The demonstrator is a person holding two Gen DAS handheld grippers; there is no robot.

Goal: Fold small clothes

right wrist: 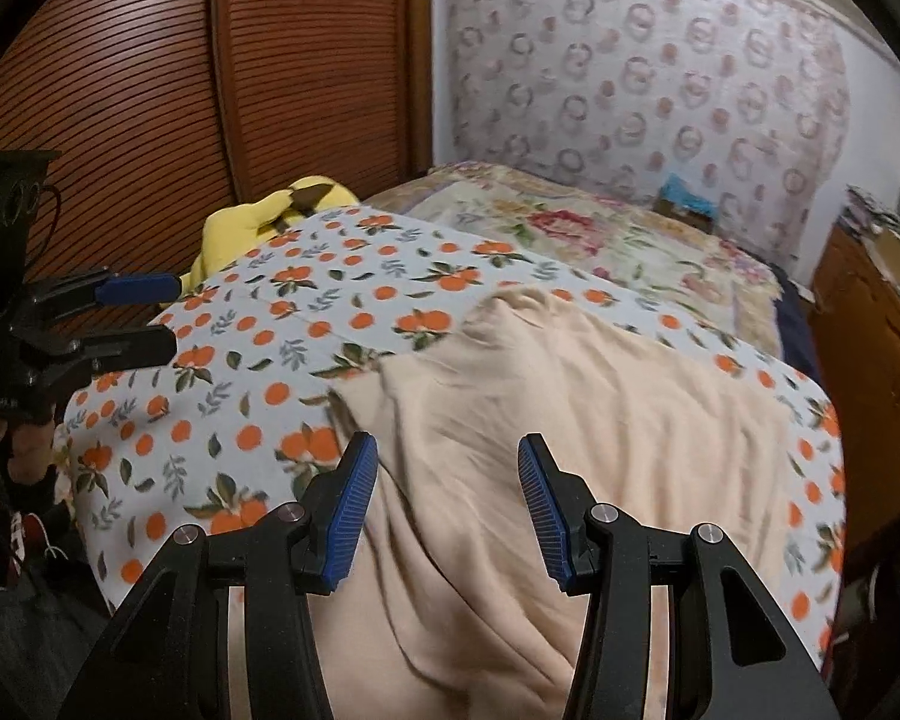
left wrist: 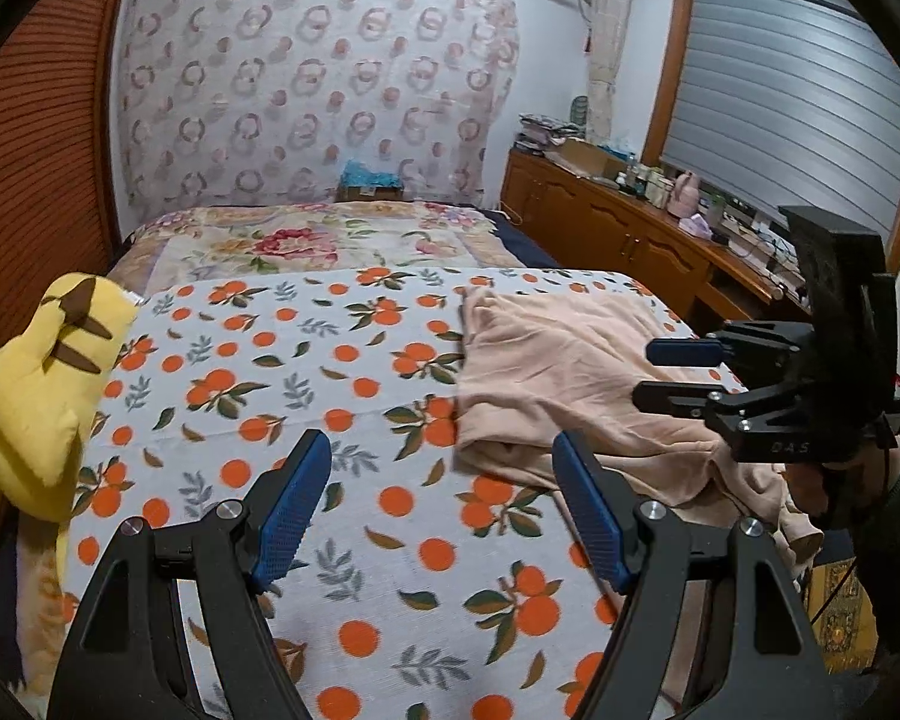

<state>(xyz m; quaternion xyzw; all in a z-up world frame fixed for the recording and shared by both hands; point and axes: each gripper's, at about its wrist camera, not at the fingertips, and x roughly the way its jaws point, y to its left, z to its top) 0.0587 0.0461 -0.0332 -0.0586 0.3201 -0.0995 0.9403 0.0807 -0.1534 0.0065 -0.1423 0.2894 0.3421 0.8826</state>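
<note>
A peach garment [left wrist: 570, 372] [right wrist: 570, 408] lies crumpled on the right half of the orange-print sheet [left wrist: 306, 396] [right wrist: 258, 360], with part of it hanging over the near edge of the bed. My left gripper [left wrist: 441, 510] [right wrist: 173, 315] hovers open over bare sheet, to the left of the garment, with nothing between its blue pads [left wrist: 294, 510]. My right gripper [right wrist: 447, 504] [left wrist: 648, 372] hangs open just above the garment's near part. Its pads [right wrist: 354, 510] stand apart and hold no cloth.
A yellow plush toy [left wrist: 48, 372] [right wrist: 240, 228] leans at the bed's left edge against slatted wooden doors [right wrist: 120, 90]. A floral blanket [left wrist: 306, 240] covers the far bed. A cluttered wooden cabinet [left wrist: 618, 234] runs along the right under a window.
</note>
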